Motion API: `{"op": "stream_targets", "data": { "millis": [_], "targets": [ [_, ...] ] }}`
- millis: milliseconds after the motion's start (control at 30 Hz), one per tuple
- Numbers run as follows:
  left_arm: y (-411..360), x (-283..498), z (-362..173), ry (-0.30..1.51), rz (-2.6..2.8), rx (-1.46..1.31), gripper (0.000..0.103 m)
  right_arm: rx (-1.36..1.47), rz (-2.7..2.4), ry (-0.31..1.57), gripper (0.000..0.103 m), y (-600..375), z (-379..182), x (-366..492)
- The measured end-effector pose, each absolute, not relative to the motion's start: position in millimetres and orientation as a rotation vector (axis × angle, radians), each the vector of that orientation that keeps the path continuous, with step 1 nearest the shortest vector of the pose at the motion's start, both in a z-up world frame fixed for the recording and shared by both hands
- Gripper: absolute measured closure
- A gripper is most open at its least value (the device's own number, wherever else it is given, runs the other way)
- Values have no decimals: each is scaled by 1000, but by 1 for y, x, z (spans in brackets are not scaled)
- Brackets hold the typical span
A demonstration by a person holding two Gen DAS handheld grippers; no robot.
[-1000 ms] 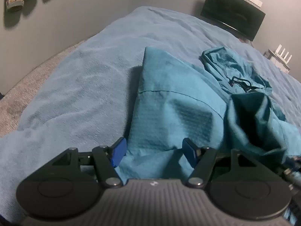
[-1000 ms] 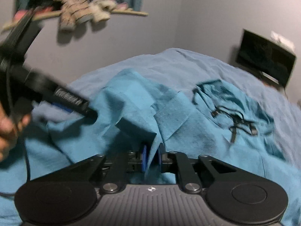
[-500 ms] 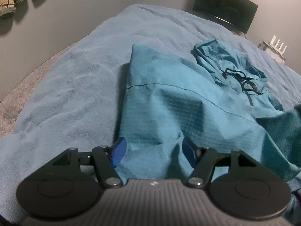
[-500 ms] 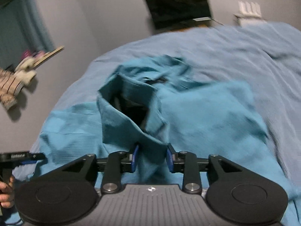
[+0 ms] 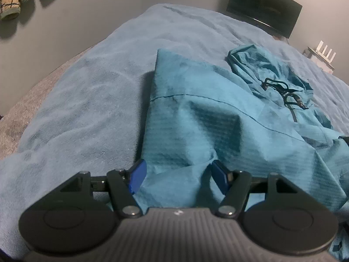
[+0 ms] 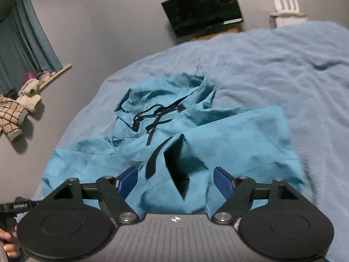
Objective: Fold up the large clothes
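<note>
A teal hooded jacket [image 5: 218, 122] with black drawstrings [image 5: 285, 96] lies spread on the blue bed. My left gripper [image 5: 177, 174] is open at its near left hem, fabric bunched between the spread fingers. In the right wrist view the jacket [image 6: 218, 144] lies with its hood [image 6: 170, 93] far and a folded sleeve toward me. My right gripper [image 6: 176, 180] is open just above the sleeve fold, holding nothing. The left gripper's handle shows at the lower left edge [image 6: 15, 206].
The blue bedspread [image 5: 87, 100] covers the bed; its left edge drops to carpet [image 5: 19, 113]. A dark monitor [image 6: 202, 11] and a router [image 6: 285, 2] stand by the far wall. Socks hang on the left wall [image 6: 13, 113].
My right gripper has opened and let go of the sleeve, which now lies across the jacket. The left gripper stayed open at the hem.
</note>
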State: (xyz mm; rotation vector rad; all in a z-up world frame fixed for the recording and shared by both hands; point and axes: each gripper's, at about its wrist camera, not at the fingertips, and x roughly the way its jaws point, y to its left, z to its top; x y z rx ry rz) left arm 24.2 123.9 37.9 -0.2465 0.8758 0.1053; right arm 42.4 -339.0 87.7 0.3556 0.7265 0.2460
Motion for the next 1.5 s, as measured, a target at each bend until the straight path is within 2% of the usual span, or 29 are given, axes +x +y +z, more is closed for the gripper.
{"op": "stream_targets", "data": {
  "millis": [67, 100, 333, 500, 633, 867, 933, 967, 1033, 1100, 1200, 1267, 1300, 1333, 1367, 1400, 1500],
  "targets": [
    [124, 25, 37, 879, 109, -245, 39, 334, 257, 764, 57, -335, 79, 58],
    [124, 25, 37, 880, 109, -245, 39, 329, 256, 792, 96, -333, 72, 64],
    [122, 27, 34, 898, 97, -220, 39, 331, 129, 797, 100, -358, 44, 61],
    [117, 33, 25, 956, 94, -173, 36, 332, 98, 643, 101, -374, 70, 36],
    [114, 29, 30, 920, 71, -176, 32, 345, 53, 563, 103, -387, 85, 25],
    [108, 35, 21, 973, 103, -123, 29, 324, -76, 718, 102, -420, 45, 38],
    [109, 33, 24, 950, 109, -126, 29, 353, -30, 697, 89, -418, 50, 34],
    [109, 31, 27, 931, 116, -126, 29, 375, 6, 685, 86, -417, 54, 34],
    [110, 25, 39, 869, 123, -125, 29, 396, 57, 661, 52, -413, 62, 34],
    [109, 21, 51, 816, 111, -130, 29, 393, 103, 649, 40, -407, 69, 37],
    [106, 25, 61, 793, 68, -132, 29, 423, 125, 690, 31, -400, 70, 55],
    [101, 33, 62, 804, 50, -125, 29, 446, 124, 740, 31, -402, 59, 68],
    [99, 38, 62, 811, 47, -116, 29, 466, 119, 775, 33, -404, 51, 74],
    [97, 43, 61, 820, 43, -103, 29, 488, 126, 804, 48, -405, 44, 80],
    [94, 48, 61, 828, 39, -87, 29, 505, 158, 804, 67, -405, 40, 81],
    [91, 54, 61, 833, 39, -73, 29, 519, 194, 792, 97, -403, 35, 83],
    [88, 65, 61, 839, 37, -29, 29, 450, 155, 673, 98, -397, 50, 75]
  ]
}}
